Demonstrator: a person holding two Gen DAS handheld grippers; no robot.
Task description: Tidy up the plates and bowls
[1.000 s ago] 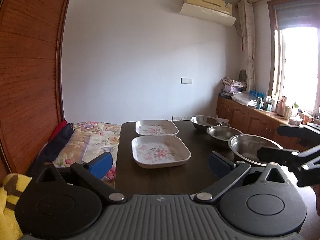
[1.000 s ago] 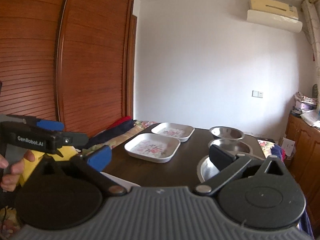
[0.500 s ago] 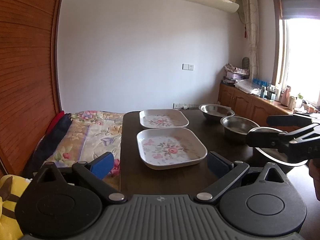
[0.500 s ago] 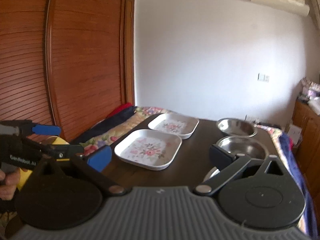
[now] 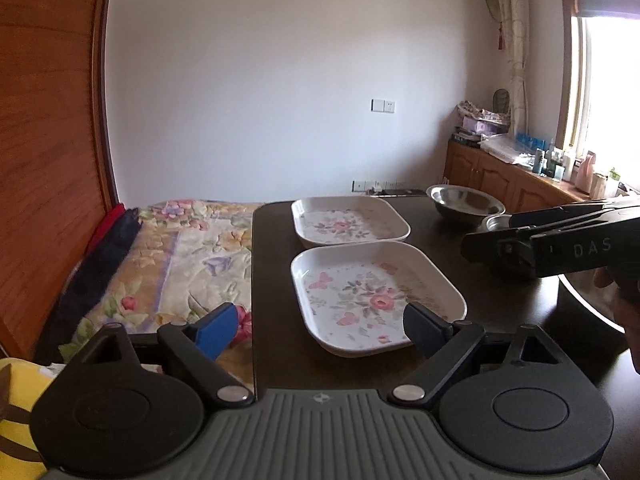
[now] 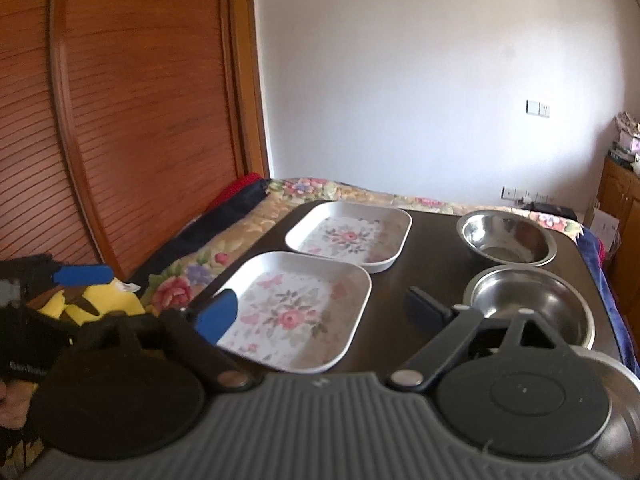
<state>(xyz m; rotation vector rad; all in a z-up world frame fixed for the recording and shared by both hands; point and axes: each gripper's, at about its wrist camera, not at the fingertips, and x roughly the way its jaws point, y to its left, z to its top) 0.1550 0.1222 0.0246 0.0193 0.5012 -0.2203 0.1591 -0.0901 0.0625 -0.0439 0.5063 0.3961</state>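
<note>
Two white square plates with flower prints lie on the dark table [image 5: 276,280]: a near plate [image 5: 372,296] [image 6: 296,312] and a far plate [image 5: 348,222] [image 6: 348,236]. Steel bowls stand to their right: a far bowl [image 6: 506,236] [image 5: 464,202], a middle bowl [image 6: 530,304], and a large near bowl [image 6: 624,400] partly hidden under the right gripper. My left gripper [image 5: 324,330] is open and empty, just short of the near plate's front edge. My right gripper [image 6: 320,312] is open and empty, over the near plate's right side.
A bed with a floral cover [image 5: 188,248] lies left of the table. A wooden louvred wardrobe [image 6: 120,120] stands beyond it. A wooden cabinet [image 5: 500,176] with clutter runs under the window at the right. A yellow object [image 6: 96,304] sits at the near left.
Both grippers have moved forward and down toward the table. The plates and bowls now look nearer and larger. Nothing on the table has moved.
</note>
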